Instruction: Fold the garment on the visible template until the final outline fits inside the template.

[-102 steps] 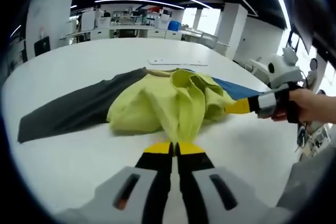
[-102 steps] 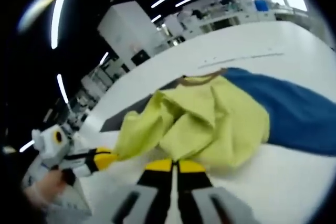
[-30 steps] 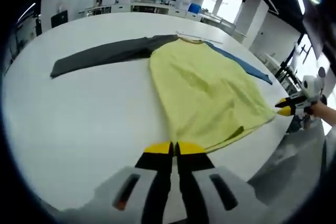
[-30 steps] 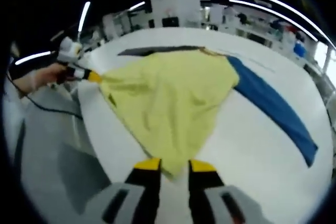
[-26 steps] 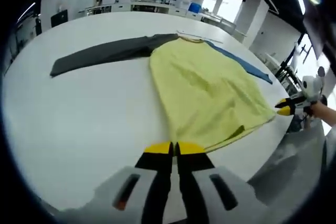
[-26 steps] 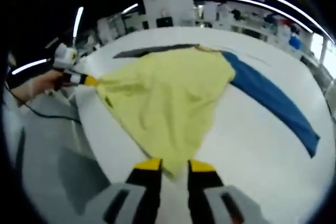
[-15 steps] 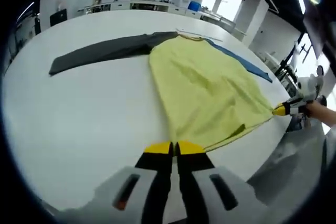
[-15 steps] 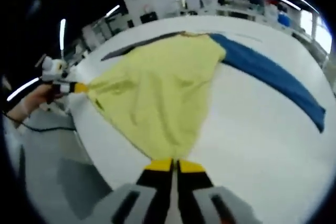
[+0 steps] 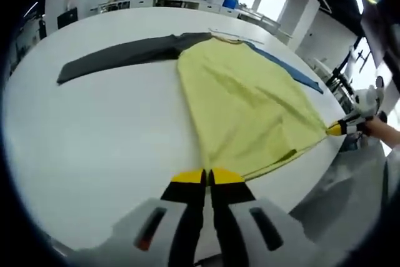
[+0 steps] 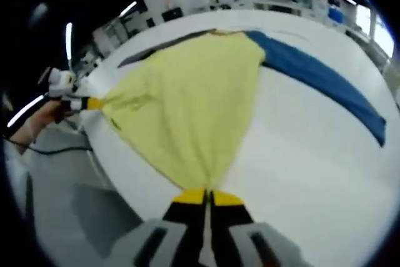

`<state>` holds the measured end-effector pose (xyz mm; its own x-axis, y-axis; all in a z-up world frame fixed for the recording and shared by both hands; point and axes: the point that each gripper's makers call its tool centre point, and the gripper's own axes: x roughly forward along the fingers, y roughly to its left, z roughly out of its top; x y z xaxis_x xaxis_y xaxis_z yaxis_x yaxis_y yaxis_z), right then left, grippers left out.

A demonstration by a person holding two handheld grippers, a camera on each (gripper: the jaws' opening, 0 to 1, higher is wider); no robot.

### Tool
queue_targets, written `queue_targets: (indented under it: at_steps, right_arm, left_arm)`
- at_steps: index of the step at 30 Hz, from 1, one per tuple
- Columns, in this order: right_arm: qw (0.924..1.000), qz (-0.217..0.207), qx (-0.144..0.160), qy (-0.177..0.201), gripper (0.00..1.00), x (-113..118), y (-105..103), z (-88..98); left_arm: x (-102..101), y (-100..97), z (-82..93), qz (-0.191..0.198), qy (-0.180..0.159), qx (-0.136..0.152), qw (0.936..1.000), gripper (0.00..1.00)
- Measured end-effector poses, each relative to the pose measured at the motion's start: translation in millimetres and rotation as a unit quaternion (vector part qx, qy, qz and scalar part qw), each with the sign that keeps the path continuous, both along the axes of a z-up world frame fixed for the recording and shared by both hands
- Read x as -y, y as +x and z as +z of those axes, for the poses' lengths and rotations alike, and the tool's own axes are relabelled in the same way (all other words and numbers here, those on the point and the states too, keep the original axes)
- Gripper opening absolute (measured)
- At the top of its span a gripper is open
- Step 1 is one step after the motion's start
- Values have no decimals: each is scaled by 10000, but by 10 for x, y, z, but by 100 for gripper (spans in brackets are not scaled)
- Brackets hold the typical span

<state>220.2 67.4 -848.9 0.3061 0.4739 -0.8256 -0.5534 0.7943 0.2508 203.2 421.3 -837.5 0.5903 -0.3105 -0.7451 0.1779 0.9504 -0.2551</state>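
- One garment (image 9: 250, 107) lies spread on the white desk (image 9: 94, 136): a long-sleeved top with a yellow-green body, a dark grey sleeve (image 9: 125, 57) and a blue sleeve (image 10: 319, 76).
- The body lies flat and stretched, with only shallow wrinkles, widening from the neckline toward the hem at the desk's near edge.
- Both sleeves reach straight out to opposite sides of the body, flat on the desk.
- A thin brownish band edges the neckline at the far end of the body.
- The left gripper (image 9: 207, 178) has its yellow-tipped jaws pressed together on one hem corner; in the right gripper view it appears at the left (image 10: 94, 103), held by a hand (image 10: 34, 123).
- The right gripper (image 10: 207, 197) has its jaws likewise closed on the other hem corner; in the left gripper view it appears at the far right (image 9: 335, 129).
- The hem runs taut between the two held corners, along the desk's edge.
- Shelves and benches of a lit room stand far behind the desk.
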Motion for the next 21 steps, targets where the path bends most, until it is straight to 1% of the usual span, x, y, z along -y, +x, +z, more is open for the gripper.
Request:
queue_targets:
  at_steps: [6, 14, 21]
  right_arm:
    - [10000, 4, 11, -56, 0, 44, 23, 13]
    - [10000, -22, 23, -89, 0, 92, 36, 23]
    - [9999, 51, 52, -134, 0, 112, 35, 12]
  left_arm:
    - [-39, 12, -75, 23, -33, -61, 10000, 0]
    - [-23, -44, -104, 76, -127, -177, 9997, 0]
    - [-3, -44, -108, 114, -154, -184, 9996, 0]
